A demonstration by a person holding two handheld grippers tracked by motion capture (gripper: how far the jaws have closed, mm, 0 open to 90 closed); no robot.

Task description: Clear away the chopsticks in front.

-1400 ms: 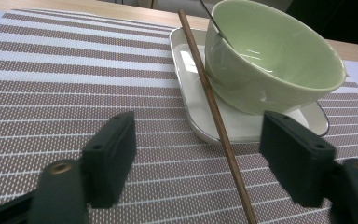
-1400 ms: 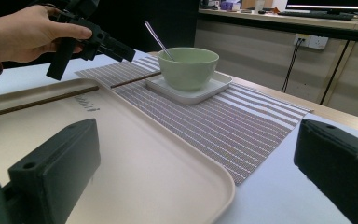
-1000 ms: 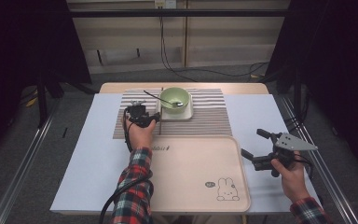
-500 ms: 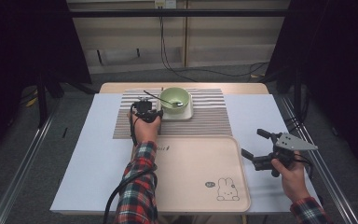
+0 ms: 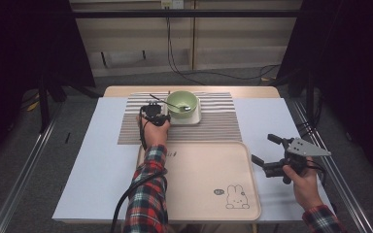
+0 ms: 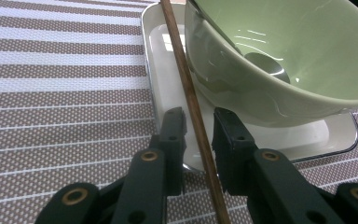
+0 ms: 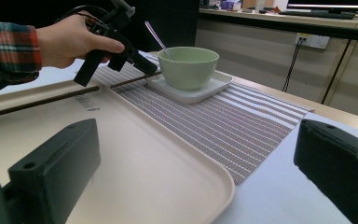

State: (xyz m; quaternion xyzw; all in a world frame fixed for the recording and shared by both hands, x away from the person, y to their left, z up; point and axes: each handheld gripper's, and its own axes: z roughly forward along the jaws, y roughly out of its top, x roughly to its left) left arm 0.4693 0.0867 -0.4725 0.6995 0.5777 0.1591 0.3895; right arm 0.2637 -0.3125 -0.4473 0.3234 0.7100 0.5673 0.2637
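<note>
Left hand-held gripper (image 6: 198, 135) at the chopstick (image 6: 186, 88)
My jaws have just been narrowing, chopstick between them, not yet pinched; green bowl (image 6: 279, 60) just ahead; right hand-held gripper (image 5: 268, 150) wide

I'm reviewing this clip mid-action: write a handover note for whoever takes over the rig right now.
Left gripper: jaws have just been closing around the brown stick, not yet pinching.
Right gripper: open, empty, beside the tray.
Stick leans on the white plate under the green bowl, spoon inside.
Done: stick reached.
Left: probably grip and lift it.
</note>
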